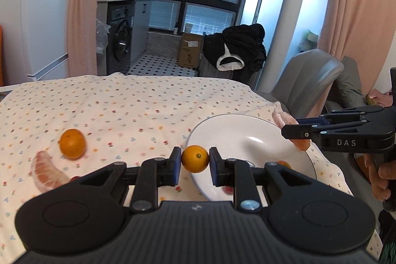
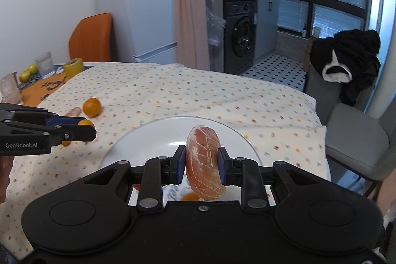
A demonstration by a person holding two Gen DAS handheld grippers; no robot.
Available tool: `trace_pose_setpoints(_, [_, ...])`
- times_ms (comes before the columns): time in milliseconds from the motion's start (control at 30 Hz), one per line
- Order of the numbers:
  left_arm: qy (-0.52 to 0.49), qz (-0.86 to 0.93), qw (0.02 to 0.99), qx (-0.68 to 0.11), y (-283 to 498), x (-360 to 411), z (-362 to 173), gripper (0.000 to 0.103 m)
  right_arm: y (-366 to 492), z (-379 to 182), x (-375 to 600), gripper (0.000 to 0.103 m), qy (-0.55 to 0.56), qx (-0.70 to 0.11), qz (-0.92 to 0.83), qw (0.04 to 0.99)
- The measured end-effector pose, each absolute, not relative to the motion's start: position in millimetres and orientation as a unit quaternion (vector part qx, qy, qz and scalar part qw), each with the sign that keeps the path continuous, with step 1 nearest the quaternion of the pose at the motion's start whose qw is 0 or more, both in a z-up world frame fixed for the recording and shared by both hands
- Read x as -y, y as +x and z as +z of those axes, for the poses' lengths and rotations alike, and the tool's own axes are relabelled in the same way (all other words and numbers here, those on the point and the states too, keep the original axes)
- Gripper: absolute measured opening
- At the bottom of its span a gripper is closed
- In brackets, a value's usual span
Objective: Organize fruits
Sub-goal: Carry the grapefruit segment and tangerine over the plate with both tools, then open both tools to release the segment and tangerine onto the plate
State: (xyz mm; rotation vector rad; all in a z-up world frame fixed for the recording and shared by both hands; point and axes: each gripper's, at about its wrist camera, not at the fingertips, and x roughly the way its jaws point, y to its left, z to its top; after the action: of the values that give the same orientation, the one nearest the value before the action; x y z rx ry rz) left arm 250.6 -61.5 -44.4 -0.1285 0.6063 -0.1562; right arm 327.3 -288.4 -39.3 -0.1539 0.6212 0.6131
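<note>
A: The counter (image 1: 123,103), under a flower-dotted cream cloth, is sitting in a small flat by a laundry nook.

B: The left hand-held gripper (image 1: 195,160) is pinching a small round orange citrus (image 1: 195,158) at the near rim of the white round ceramic plate (image 1: 247,140), probably carrying it in. The right hand-held gripper (image 2: 201,160) is squeezing a peeled pink pomelo segment (image 2: 205,162) above that plate.

A: Inside?

B: Something orange and something red, mostly hidden. Another orange citrus (image 1: 72,143) and another pomelo segment (image 1: 47,172) are waiting on the cloth.
</note>
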Motion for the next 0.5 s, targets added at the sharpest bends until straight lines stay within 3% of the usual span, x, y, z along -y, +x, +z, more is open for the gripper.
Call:
trace_pose_setpoints(267, [-0.050,-0.094,0.944,-0.313,276.4,79.1,-53.5,0.022,339.4,-57.1,300.8,0.027,-0.048,-0.309,0.280,0.908])
trace_pose_setpoints(500, [-0.044,-0.103,0.940,-0.323,293.7,89.3,-62.0,0.022,337.2,-60.9,308.3,0.052,-0.017,-0.294,0.275,0.915])
